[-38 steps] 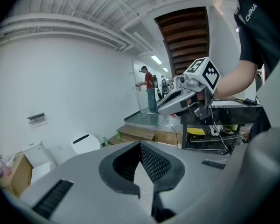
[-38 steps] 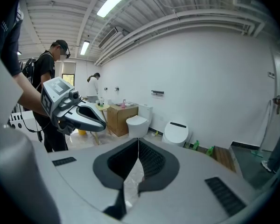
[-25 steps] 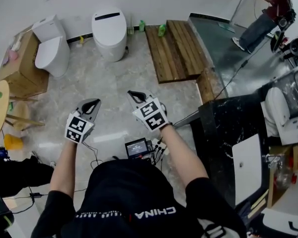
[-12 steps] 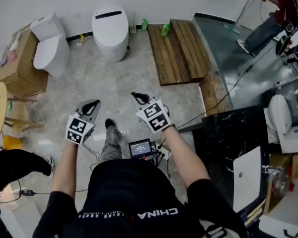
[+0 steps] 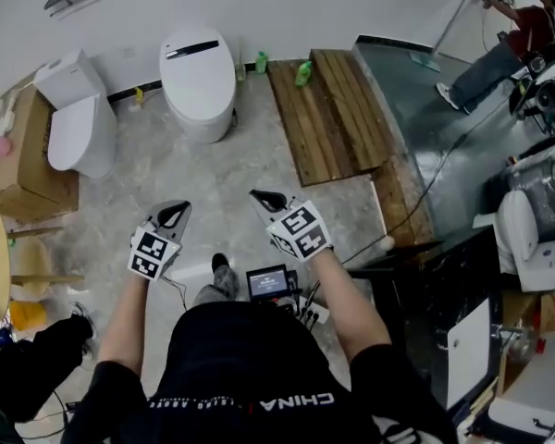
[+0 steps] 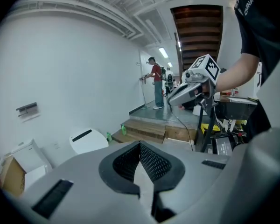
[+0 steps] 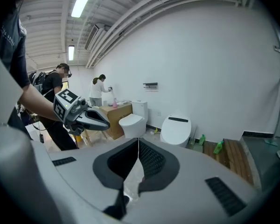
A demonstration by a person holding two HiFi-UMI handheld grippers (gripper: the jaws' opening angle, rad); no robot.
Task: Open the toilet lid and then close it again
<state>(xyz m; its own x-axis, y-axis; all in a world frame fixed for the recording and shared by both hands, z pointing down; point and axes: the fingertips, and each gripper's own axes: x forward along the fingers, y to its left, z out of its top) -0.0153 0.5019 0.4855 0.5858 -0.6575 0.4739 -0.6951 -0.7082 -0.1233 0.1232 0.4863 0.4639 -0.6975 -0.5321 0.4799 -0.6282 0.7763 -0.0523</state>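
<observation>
White toilet (image 5: 199, 80), lid down, stands against the far wall, well apart from both grippers; whatever lies under the lid is hidden. Left gripper (image 5: 178, 211): jaws together, nothing between them. Right gripper (image 5: 262, 198): likewise closed and empty. In the head view the wearer's dark shirt (image 5: 240, 368) covers the near floor. The left gripper view catches the second toilet (image 6: 31, 157) only low at its edge, partly behind the gripper body. Only the right gripper view shows a person in white (image 7: 99, 93) at the cardboard box (image 7: 114, 114); the head view crops that box.
</observation>
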